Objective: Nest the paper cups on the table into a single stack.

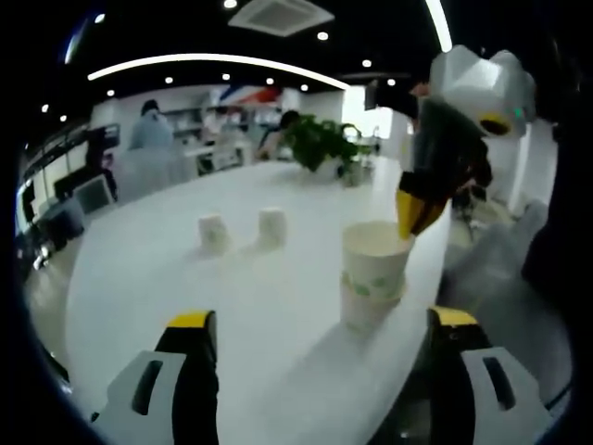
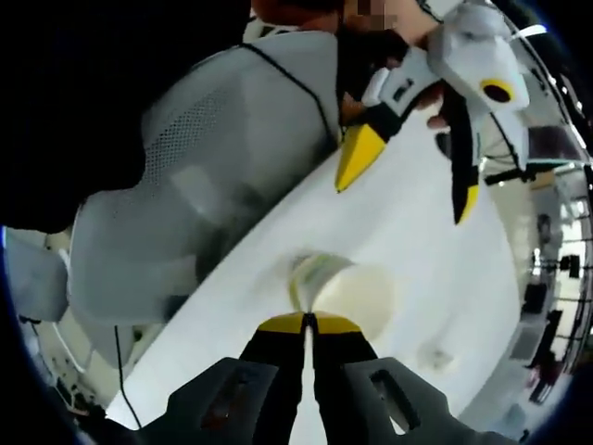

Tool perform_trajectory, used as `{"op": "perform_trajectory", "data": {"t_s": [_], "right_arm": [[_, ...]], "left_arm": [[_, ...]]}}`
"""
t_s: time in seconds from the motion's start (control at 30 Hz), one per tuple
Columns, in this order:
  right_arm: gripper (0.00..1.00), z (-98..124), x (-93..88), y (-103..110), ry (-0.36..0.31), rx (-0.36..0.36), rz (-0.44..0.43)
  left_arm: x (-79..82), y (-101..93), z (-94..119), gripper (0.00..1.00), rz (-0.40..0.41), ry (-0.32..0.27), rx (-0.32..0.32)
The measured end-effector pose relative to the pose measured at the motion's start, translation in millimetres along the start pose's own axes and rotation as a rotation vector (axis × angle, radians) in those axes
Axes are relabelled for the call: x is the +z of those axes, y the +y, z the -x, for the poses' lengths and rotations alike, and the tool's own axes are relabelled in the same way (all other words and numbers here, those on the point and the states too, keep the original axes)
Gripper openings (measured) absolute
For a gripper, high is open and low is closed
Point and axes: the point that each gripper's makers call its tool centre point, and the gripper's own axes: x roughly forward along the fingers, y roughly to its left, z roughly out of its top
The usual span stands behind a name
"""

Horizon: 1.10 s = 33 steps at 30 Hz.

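Right tongs [image 2: 308, 320] clamped on stack [image 1: 372, 273] rim (centre frame); left tongs [image 1: 320, 324] apart; two cups [image 1: 213, 234] [image 1: 271, 227] left on table [image 1: 185, 278].

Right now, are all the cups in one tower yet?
Not yet. A small stack stands near the table edge, and the right gripper pinches its top cup's rim. The left gripper is open. Two loose cups remain to add.

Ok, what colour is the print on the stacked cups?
Green, on white stacked cups; clearest in the left gripper view.
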Motion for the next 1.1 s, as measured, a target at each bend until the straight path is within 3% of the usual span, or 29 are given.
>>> {"op": "perform_trajectory", "data": {"t_s": [0.67,0.8,1.1], "right_arm": [[0.0,-11.0,-0.1,-0.6,-0.008,0.016,0.033],[0.06,-12.3,1.9,-1.6,-0.015,0.011,0.038],[0.1,-18.6,1.8,4.4,-0.03,0.035,0.008]], "left_arm": [[-3.2,2.9,1.7,0.93,0.021,-0.005,0.011],[-3.3,3.0,0.7,0.94,0.026,-0.007,0.012],[-6.0,1.6,-1.1,0.94,0.029,-0.004,0.007]]}}
